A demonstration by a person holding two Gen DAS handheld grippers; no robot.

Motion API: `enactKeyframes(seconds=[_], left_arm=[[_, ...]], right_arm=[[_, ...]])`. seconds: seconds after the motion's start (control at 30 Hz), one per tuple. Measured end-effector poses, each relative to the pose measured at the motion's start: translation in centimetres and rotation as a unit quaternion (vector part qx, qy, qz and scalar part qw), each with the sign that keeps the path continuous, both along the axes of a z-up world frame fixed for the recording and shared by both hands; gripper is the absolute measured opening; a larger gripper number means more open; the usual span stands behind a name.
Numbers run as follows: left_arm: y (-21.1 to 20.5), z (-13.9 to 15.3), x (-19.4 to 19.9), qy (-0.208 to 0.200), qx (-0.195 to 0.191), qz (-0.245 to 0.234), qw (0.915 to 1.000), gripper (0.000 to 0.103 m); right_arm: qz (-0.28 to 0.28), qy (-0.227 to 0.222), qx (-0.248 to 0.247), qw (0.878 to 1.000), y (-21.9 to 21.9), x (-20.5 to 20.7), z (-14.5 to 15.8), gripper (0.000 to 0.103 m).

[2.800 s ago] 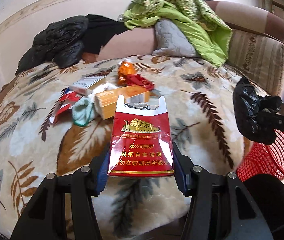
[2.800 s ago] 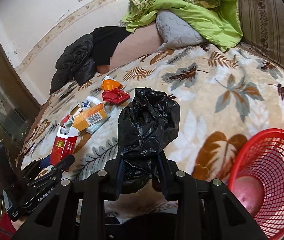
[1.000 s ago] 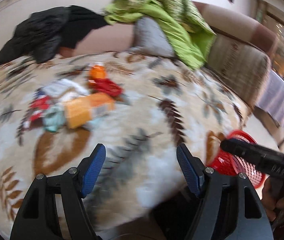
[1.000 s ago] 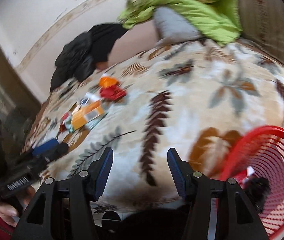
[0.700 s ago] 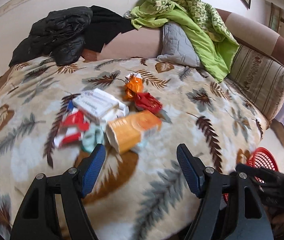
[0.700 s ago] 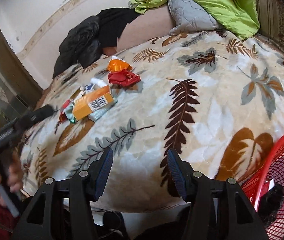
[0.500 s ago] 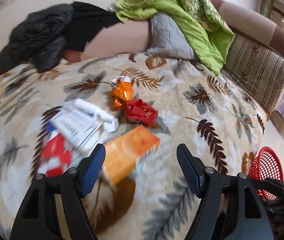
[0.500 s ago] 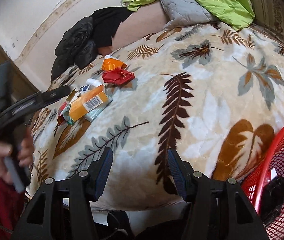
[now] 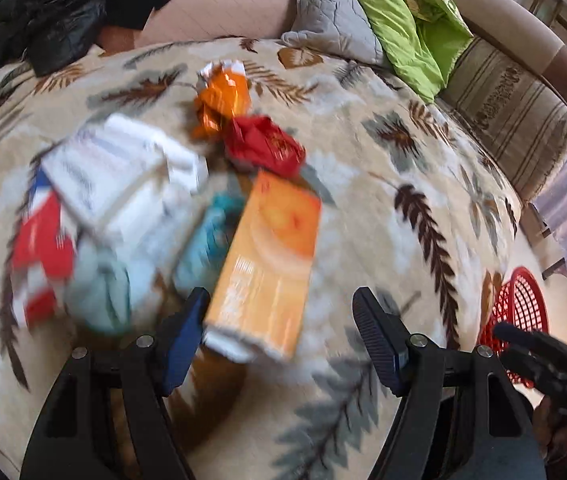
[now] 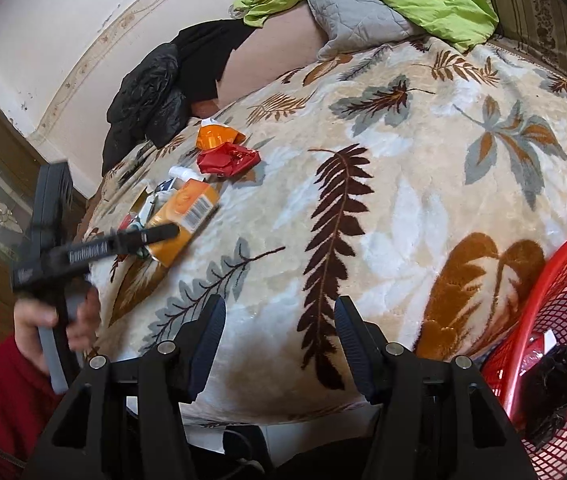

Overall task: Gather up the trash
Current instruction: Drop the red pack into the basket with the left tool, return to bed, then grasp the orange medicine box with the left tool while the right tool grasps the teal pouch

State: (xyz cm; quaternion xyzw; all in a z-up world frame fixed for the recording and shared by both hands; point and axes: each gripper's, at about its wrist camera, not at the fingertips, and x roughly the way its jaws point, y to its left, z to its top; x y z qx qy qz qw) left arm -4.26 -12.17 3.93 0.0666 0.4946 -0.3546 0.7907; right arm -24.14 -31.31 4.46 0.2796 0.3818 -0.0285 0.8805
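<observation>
The left gripper (image 9: 279, 330), jaws wide and empty, hovers over an orange box (image 9: 267, 264) among litter on a leaf-patterned bed (image 10: 423, 208). The right gripper (image 10: 279, 338), also wide and empty, hangs near a red basket (image 10: 563, 280) holding a black bag (image 10: 551, 380).

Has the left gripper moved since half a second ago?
Yes. The left gripper has closed in on the orange box, which now lies between its open fingers; the box sat farther ahead on the blanket before.
</observation>
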Motion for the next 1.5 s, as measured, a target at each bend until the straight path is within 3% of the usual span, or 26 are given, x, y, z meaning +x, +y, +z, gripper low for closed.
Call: enactKeyframes(seconds=[0.2, 0.33, 0.47, 0.53, 0.67, 0.73, 0.9, 0.97, 1.07, 1.23, 1.5], left_arm=[[-0.5, 0.1, -0.9, -0.053, 0.02, 0.057, 0.9968, 0.072], [-2.1, 1.1, -1.2, -0.09, 0.035, 0.055, 0.9938, 0.072], [-5.2, 0.9, -2.3, -0.142, 0.099, 0.01, 0.9849, 0.073], [-6.2, 0.0, -2.6, -0.157, 0.138, 0.002, 0.9779, 0.073], [-7.0, -1.3, -2.4, -0.166, 0.178, 0.009, 0.9699, 0.072], [-7.0, -1.9, -2.4, -0.17, 0.186, 0.018, 0.9675, 0.057], [-5.5, -1.6, -3.0, -0.173, 0.157, 0.04, 0.9716, 0.047], [-3.8, -0.7, -3.6, -0.156, 0.114, 0.055, 0.9796, 0.047], [-1.0, 0.4, -5.1, -0.144, 0.07, 0.071, 0.9844, 0.044], [4.6, 1.1, -7.4, -0.148, 0.048, 0.113, 0.9813, 0.044], [10.7, -1.1, -5.1, -0.097, 0.037, 0.198, 0.9747, 0.044]], right_arm=[[0.005, -0.001, -0.002, 1.0, 0.7, 0.3, 0.1, 0.061], [-0.001, -0.003, -0.006, 1.0, 0.4, 0.0, 0.2, 0.061], [-0.013, -0.004, 0.007, 1.0, -0.4, -0.4, 0.0, 0.061], [-0.015, -0.005, 0.01, 1.0, -0.5, -0.6, 0.0, 0.061], [-0.015, -0.008, 0.007, 1.0, -0.5, -0.7, 0.2, 0.061], [-0.015, -0.008, 0.008, 1.0, -0.5, -0.6, 0.1, 0.061], [-0.014, -0.008, 0.009, 1.0, -0.4, -0.5, 0.1, 0.061], [-0.014, -0.007, 0.01, 1.0, -0.4, -0.5, 0.1, 0.061], [-0.013, -0.004, 0.011, 1.0, -0.3, -0.4, 0.0, 0.061], [0.005, 0.017, 0.008, 1.0, 0.7, 0.9, -0.3, 0.061], [0.054, 0.025, 0.004, 0.998, 3.8, 5.7, 0.3, 0.067]])
